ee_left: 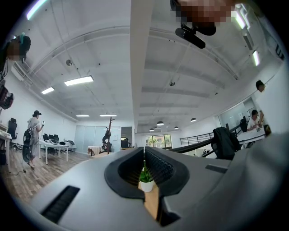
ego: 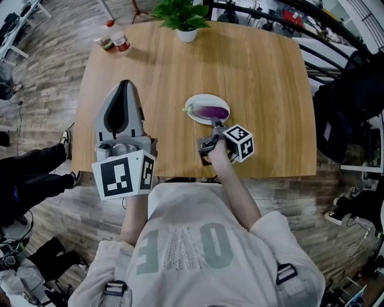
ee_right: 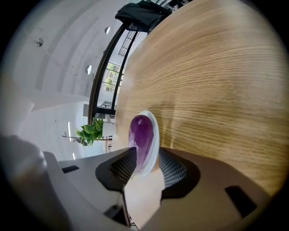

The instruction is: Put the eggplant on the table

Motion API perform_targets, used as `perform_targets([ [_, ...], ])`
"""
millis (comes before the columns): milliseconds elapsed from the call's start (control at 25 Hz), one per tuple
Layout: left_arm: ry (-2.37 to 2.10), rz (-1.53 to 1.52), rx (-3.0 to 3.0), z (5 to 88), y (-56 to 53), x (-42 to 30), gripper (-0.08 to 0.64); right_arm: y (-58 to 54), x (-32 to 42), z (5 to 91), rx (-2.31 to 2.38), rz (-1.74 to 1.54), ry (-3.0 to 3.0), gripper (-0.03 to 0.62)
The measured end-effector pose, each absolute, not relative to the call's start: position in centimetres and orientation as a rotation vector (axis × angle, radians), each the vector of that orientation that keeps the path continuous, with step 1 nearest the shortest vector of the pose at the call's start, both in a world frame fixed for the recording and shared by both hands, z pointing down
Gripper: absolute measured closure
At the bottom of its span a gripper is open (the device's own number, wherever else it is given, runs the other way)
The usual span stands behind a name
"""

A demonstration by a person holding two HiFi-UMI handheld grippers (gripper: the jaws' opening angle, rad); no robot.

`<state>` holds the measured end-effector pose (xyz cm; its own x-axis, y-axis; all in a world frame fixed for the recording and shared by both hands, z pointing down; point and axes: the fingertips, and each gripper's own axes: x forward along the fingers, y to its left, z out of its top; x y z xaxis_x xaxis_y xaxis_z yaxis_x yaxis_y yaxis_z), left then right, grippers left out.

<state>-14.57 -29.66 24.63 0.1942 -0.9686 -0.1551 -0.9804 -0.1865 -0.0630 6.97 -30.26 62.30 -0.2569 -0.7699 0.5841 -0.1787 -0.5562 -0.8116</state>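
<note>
Right tongs [ego: 215,127] stand wide apart at the near edge of the light wooden table [ego: 264,90], straddling the near rim of the round white plate [ego: 207,97] without pressing on it. The glossy purple eggplant [ego: 211,111] lies on that plate, not on bare wood. Left tongs [ego: 125,84] are together and empty, held up over the near-left part of the table.

Watch the danger here: with the rim between the pads, a careless pull back could drag the plate towards the near edge, and a squeeze might catch the plate instead of the eggplant and tip it, rolling the eggplant off.

The count: one eggplant, one plate, one leafy potted plant [ego: 182,15] at the far edge, and two small jars [ego: 121,41] by the far-left corner.
</note>
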Motion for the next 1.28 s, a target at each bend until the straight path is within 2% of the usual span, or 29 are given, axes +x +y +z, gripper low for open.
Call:
perform_targets([
  [360, 1.878, 0.145, -2.327, 24.4, -29.8, -14.0, 0.543, -28.9, 7.8, 59.6, -1.533, -1.89, 1.006, 0.44],
  [680, 1.886, 0.172, -2.305, 23.8, -29.9, -14.5, 0.543, -30.8, 15.3, 51.3, -1.646, -1.551, 1.093, 0.441],
  [800, 1.879, 0.182, -2.303, 23.5, -29.7, -14.4, 0.543, -31.2, 17.5, 45.5, -1.771, -1.292, 1.266, 0.442],
  [960, 1.863, 0.197, -2.303, 23.1, -29.6, -14.2, 0.543, -30.8, 18.0, 35.6, -1.98, -0.723, 1.579, 0.442],
  [1080, 1.843, 0.206, -2.314, 23.0, -29.7, -13.8, 0.543, -30.4, 15.3, 29.6, -1.953, -0.373, 1.831, 0.443],
  [1280, 1.798, 0.213, -2.334, 22.9, -29.7, -12.6, 0.543, -29.1, 10.1, 24.7, -1.845, 0.005, 2.11, 0.443],
])
